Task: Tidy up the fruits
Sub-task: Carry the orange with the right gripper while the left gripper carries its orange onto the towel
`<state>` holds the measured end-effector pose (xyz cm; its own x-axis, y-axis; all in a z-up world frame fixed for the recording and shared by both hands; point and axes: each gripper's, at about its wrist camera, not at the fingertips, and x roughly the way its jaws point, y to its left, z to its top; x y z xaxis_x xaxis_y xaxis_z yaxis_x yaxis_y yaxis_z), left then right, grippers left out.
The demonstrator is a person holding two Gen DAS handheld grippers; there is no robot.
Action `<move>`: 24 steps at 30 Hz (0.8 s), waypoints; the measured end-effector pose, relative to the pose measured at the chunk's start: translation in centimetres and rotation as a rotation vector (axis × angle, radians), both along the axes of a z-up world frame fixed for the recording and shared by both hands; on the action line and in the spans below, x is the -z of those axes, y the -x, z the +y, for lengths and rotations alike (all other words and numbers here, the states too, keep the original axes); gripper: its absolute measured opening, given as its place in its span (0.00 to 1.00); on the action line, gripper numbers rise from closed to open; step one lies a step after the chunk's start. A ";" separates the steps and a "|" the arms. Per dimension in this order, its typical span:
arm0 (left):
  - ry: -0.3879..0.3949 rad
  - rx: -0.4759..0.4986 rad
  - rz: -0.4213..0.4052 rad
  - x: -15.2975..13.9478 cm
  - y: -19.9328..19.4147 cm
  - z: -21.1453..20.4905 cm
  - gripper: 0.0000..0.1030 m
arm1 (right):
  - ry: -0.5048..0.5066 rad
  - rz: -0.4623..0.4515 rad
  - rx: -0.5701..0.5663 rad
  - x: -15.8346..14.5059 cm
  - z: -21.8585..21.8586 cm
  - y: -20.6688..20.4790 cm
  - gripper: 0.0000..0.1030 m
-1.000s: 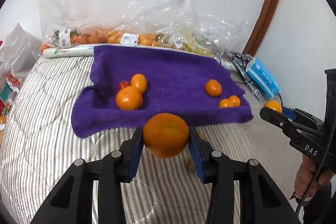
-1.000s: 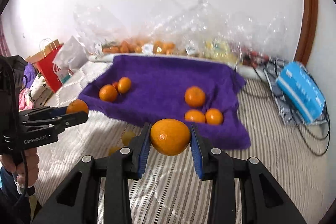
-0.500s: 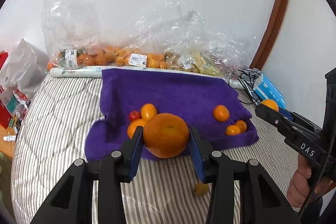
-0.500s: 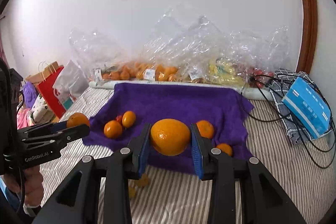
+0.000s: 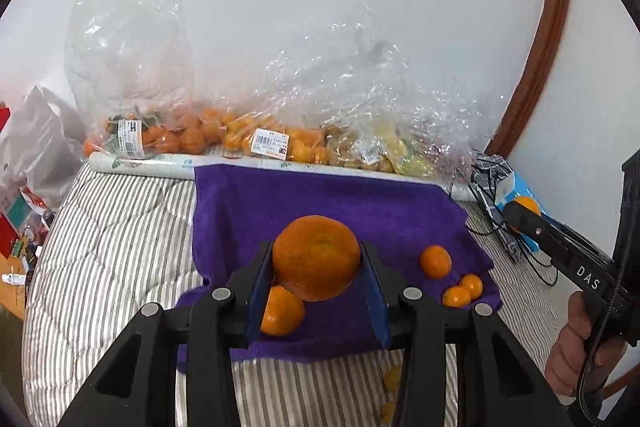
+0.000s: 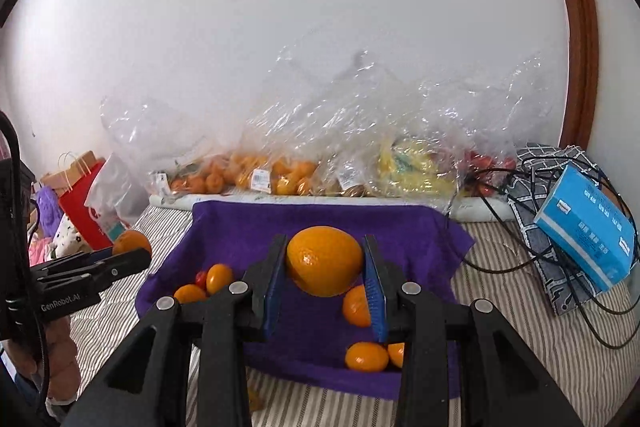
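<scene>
My left gripper [image 5: 316,269] is shut on a large orange [image 5: 316,257], held in the air in front of the purple towel [image 5: 320,195]. In the right wrist view my right gripper [image 6: 325,267] is shut on another large orange [image 6: 324,261] over the same purple towel [image 6: 320,219]. On the towel lie small oranges: a pair with a red fruit [image 6: 201,277] at the left, and three at the right [image 6: 367,356]. Each gripper appears in the other's view: the right gripper [image 5: 520,219] at the right edge, the left gripper [image 6: 132,257] at the left edge.
Clear plastic bags of fruit [image 5: 256,135] line the wall behind the towel. A blue tissue box [image 6: 588,227] and black cables [image 6: 520,259] lie at the right. Paper bags [image 6: 84,203] stand beside the bed on the left. Small yellow bits [image 5: 392,379] lie on the striped quilt [image 5: 112,259].
Both grippers, each still holding its orange, have risen and moved forward. The towel now sits lower in both views, behind the held oranges, and more wall shows.
</scene>
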<state>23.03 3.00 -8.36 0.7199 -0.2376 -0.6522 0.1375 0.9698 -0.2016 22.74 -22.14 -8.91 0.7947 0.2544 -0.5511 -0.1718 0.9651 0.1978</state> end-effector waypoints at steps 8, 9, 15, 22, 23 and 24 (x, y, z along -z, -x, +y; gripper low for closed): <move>-0.003 -0.003 -0.006 0.4 -1.9 -0.4 0.39 | -0.009 0.001 0.009 1.0 -0.5 -1.6 0.35; -0.004 -0.005 -0.006 0.5 -2.1 -0.4 0.39 | -0.008 0.002 0.011 1.2 -0.5 -1.8 0.35; 0.007 -0.003 0.017 2.2 -3.3 -0.5 0.39 | -0.006 0.031 0.005 2.7 -0.5 -2.8 0.35; 0.002 -0.010 0.050 3.8 -3.9 -0.4 0.39 | 0.001 0.063 -0.003 4.3 -0.3 -3.7 0.35; 0.004 -0.009 0.055 4.0 -4.0 -0.4 0.39 | -0.001 0.069 -0.006 4.6 -0.3 -3.8 0.35; 0.004 -0.010 0.062 4.2 -4.1 -0.4 0.39 | -0.002 0.072 -0.006 4.7 -0.3 -3.9 0.35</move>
<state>27.09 2.60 -12.57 0.6808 -0.2331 -0.6944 0.1151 0.9703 -0.2129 26.63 -22.49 -13.59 0.7511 0.2604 -0.6066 -0.1631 0.9636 0.2117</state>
